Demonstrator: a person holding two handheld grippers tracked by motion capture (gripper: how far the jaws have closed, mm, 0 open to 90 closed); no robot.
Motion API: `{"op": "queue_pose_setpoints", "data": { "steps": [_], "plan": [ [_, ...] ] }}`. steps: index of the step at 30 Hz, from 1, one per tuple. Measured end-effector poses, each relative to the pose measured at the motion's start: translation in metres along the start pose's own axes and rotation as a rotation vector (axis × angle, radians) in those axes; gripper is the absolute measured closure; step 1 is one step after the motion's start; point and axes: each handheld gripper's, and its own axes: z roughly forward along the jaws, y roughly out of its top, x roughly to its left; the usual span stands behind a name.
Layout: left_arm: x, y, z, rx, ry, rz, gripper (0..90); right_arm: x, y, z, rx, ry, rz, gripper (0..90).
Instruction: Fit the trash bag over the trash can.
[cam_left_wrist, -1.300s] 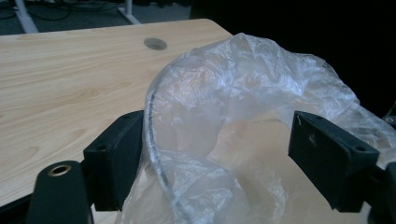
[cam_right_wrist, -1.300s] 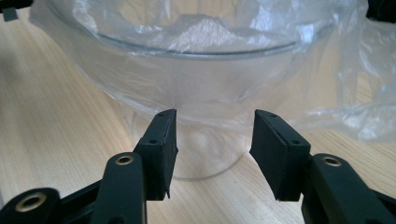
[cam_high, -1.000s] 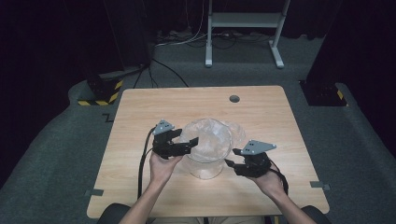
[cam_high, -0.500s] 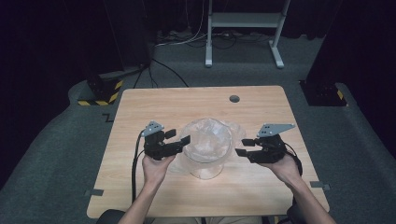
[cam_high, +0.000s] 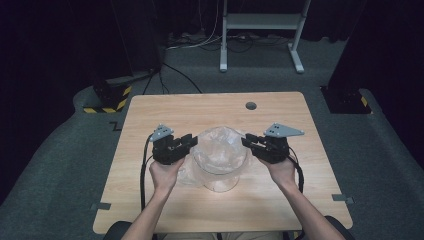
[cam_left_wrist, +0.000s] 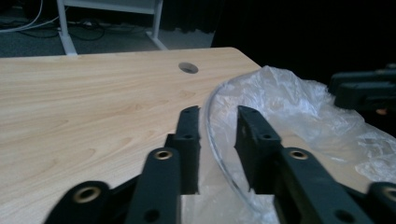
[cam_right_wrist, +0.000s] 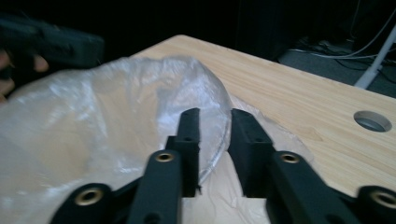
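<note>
A dark room with grey carpet surrounds a light wooden desk (cam_high: 165, 107) that has a round cable hole (cam_high: 251, 105) near its far edge. At the middle of the desk stands a clear glass bowl (cam_high: 220, 172), lined with a thin transparent plastic bag (cam_high: 220, 142) that bulges above its rim.

The left gripper (cam_high: 186, 145) comes in level from the left. Its fingers (cam_left_wrist: 189, 135) have just been closing and now stand narrow, straddling the bowl's rim and the film, though a sliver of gap shows, so a firm pinch cannot be confirmed. The right gripper (cam_high: 248, 141) mirrors it on the opposite side. Its fingers (cam_right_wrist: 189, 135) have likewise been narrowing around the rim and bag edge.

Both forearms reach in from the near edge, wrists roughly level, the grippers pointing inward toward each other across the bowl.

The likely risks: the slippery film could slide out of the fingers if they pull before the pinch is firm, and uneven pulling from the two sides could tip or drag the light bowl, or tear the thin plastic against the rim.
</note>
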Motion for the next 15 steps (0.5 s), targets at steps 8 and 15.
{"op": "queue_pose_setpoints", "data": {
  "steps": [8,15],
  "plan": [
    [0.004,0.002,0.009,0.035,-0.02,0.005,89.1,-0.006,-0.006,-0.007,-0.007,-0.014,-0.014,89.9],
    [0.01,0.005,0.017,0.038,-0.029,-0.014,90.0,-0.006,-0.017,-0.007,0.032,-0.04,-0.01,90.0]
  ]
}}
